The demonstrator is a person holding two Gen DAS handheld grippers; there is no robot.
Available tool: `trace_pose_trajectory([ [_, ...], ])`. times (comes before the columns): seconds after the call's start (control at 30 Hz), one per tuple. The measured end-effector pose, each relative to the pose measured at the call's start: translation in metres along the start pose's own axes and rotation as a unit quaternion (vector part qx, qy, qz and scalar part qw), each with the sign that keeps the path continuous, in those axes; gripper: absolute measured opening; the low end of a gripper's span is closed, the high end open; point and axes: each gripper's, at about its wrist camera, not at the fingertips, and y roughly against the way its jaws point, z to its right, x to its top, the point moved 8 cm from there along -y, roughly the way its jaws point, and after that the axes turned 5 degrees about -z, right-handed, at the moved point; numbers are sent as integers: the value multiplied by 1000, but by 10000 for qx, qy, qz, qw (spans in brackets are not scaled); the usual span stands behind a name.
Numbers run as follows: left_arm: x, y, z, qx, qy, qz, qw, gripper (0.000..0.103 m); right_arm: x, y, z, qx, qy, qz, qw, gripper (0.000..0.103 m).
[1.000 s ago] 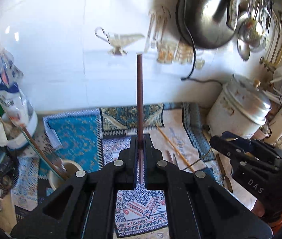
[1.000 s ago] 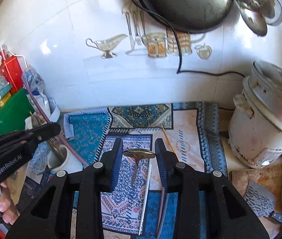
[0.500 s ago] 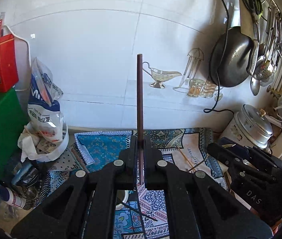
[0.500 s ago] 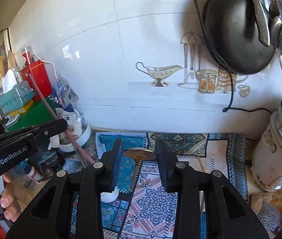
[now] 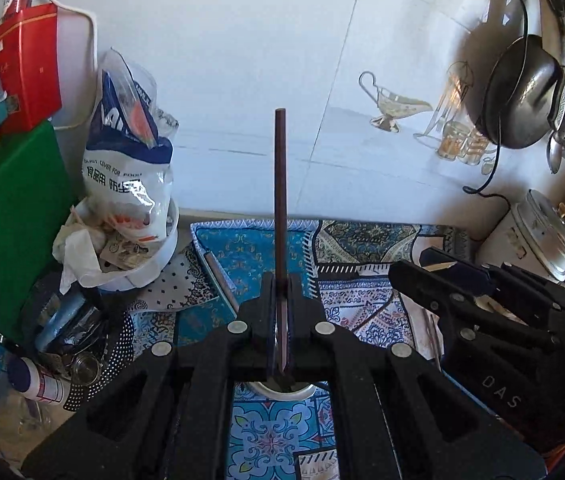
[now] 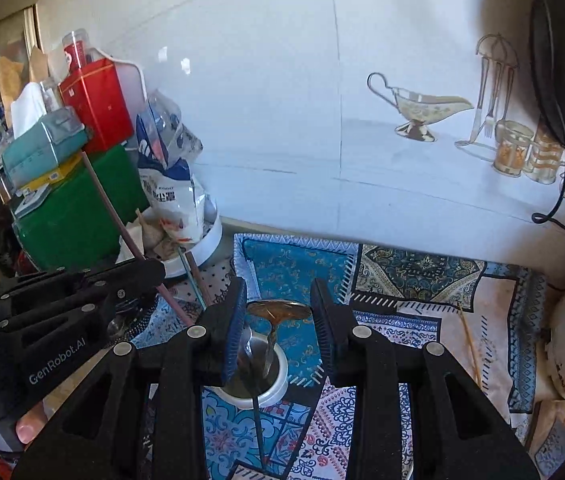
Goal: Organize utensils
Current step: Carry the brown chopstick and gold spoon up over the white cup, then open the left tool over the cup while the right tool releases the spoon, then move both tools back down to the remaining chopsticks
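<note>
Two utensils hung above one white cup (image 6: 256,376): the brown chopstick (image 5: 280,208) stood upright, pinched tight between the closed fingers of the left gripper (image 5: 281,300), its lower tip just over the cup's rim, seemingly so it could drop in end first. The spoon (image 6: 276,314) was held bowl-up across the half-closed fingers of the right gripper (image 6: 278,312), handle hanging into the cup. The cup sat on the patterned cloth (image 6: 414,276) covering the table, with another chopstick (image 6: 470,348) lying loose nearby.
</note>
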Motion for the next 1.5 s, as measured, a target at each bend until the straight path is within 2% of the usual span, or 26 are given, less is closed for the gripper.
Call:
trace_pose_trajectory([
  [0.27,-31,-42,-4,-144,-51,-597,9981,3,-29,-43,5,-73,-100,-777,9969,30],
  [0.53,-42,-60,-6,-162,-42,-880,9960,3,-43,-59,4,-42,-12,-1218,9925,31],
  [0.8,-34,-43,-6,-50,16,-694,9976,6,-38,-38,4,-36,99,-1017,9948,34],
  [1.03,-17,-12,11,-16,-15,-295,9996,12,-28,-3,17,-113,128,-603,9980,35],
  [1.23,-2,12,47,-116,-123,87,9998,17,-23,36,44,-305,66,-214,9993,36],
  [1.5,6,21,121,-333,-492,395,9975,29,-33,82,103,-736,-150,126,9971,38],
])
